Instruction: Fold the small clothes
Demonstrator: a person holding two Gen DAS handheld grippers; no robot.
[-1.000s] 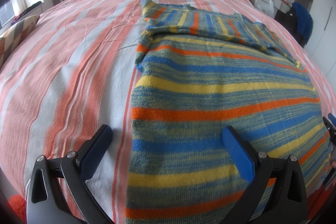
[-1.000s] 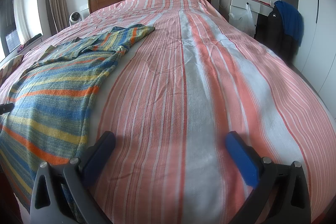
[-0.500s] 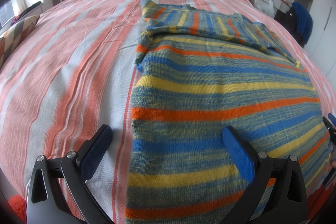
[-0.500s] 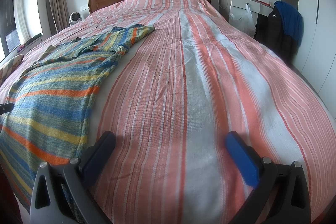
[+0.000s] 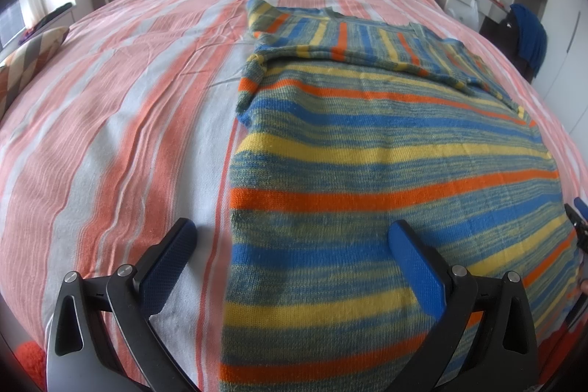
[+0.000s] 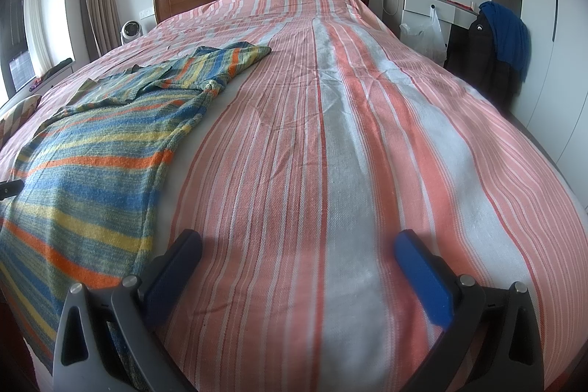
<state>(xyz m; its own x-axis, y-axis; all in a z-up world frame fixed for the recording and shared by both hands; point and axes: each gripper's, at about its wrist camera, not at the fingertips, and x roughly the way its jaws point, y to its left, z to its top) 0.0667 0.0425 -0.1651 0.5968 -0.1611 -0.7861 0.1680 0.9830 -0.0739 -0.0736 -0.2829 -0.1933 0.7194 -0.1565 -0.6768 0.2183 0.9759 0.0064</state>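
the striped knit sweater [image 5: 386, 179] lies flat on the bed [image 6: 349, 153] for folding. left gripper [image 5: 294, 256] straddles its 9 o'clock edge, fingers wide, empty. right gripper [image 6: 297, 263] likewise spread, empty.

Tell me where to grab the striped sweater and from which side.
Take the striped sweater at its near hem corners, coming from the foot of the bed. It lies flat with the hem nearest both open grippers; the left gripper already straddles its left side edge.
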